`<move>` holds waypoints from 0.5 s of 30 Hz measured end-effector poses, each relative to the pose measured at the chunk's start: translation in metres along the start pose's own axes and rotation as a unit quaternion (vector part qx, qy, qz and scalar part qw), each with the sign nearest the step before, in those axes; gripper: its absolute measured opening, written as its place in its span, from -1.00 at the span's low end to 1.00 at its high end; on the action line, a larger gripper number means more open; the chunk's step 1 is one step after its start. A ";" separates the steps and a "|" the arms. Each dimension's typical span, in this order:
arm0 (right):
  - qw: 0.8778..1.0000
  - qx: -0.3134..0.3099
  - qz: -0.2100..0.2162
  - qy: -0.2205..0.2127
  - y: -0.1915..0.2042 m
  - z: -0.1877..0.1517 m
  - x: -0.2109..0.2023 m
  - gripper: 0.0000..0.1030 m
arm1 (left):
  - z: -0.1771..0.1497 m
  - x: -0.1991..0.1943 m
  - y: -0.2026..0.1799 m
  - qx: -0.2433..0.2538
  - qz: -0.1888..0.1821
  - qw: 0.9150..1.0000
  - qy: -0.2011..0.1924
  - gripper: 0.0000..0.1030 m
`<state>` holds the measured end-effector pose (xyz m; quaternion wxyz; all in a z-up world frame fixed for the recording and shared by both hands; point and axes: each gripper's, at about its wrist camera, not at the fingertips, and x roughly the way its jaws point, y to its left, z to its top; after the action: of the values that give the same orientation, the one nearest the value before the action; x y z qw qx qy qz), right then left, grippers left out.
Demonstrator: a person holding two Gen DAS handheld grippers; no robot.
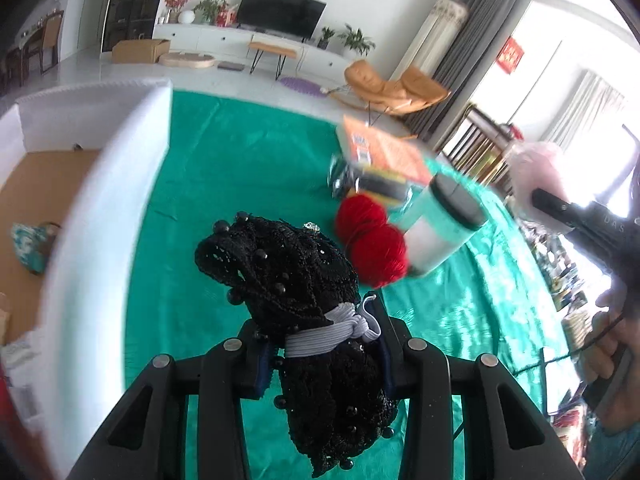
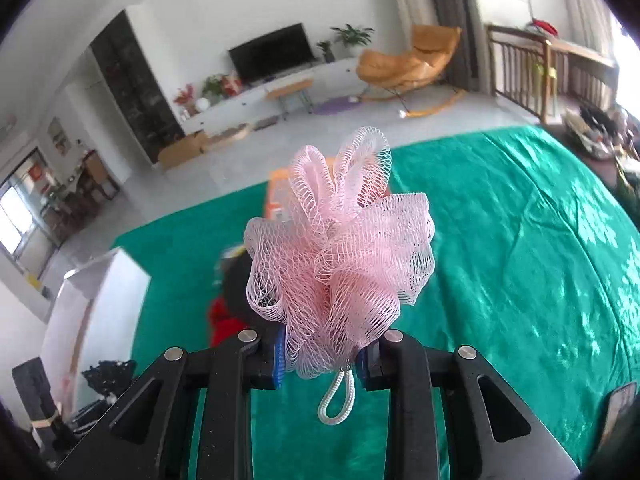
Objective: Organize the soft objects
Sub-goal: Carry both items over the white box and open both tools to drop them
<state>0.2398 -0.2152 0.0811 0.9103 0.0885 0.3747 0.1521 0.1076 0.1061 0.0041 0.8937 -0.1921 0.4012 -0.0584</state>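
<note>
My left gripper (image 1: 325, 354) is shut on a black beaded lace bundle (image 1: 292, 280) tied with a grey elastic band (image 1: 324, 338), held above the green cloth (image 1: 240, 168). In the right wrist view my right gripper (image 2: 320, 360) is shut on a pink mesh bath pouf (image 2: 340, 256), whose white cord loop (image 2: 338, 400) hangs below the pads. The pouf (image 1: 540, 168) and the other gripper also show at the right edge of the left wrist view, with a hand (image 1: 608, 344) under them. A red yarn ball (image 1: 372, 240) lies on the cloth.
A white-walled box (image 1: 104, 208) with a brown floor stands at the left, a teal item (image 1: 32, 246) inside it. Beyond the yarn lie a clear jar with a dark lid (image 1: 444, 228), an orange box (image 1: 384, 148) and a yellow-black sponge (image 1: 380, 186). Wooden railing and clutter sit right.
</note>
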 end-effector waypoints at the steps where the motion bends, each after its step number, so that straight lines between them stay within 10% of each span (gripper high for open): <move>1: 1.000 -0.016 0.016 -0.001 0.021 -0.003 -0.010 -0.46 | 0.003 -0.017 0.008 -0.001 0.001 1.000 -0.010 -0.23; 9: 0.970 -0.113 0.209 0.046 0.228 -0.057 -0.045 -0.44 | -0.002 -0.147 0.115 -0.018 0.155 0.985 -0.076 -0.18; 13: 0.946 -0.138 0.279 0.093 0.304 -0.097 -0.026 0.11 | -0.019 -0.179 0.175 -0.054 0.266 0.959 -0.086 0.97; 15: 0.937 -0.154 0.291 0.116 0.329 -0.116 -0.011 0.56 | -0.028 -0.189 0.191 -0.068 0.297 0.946 -0.107 1.00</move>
<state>0.0805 0.0953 0.0971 0.7786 0.0337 0.4078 0.4758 -0.0494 0.3225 0.0444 0.8930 -0.1299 0.3452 0.2580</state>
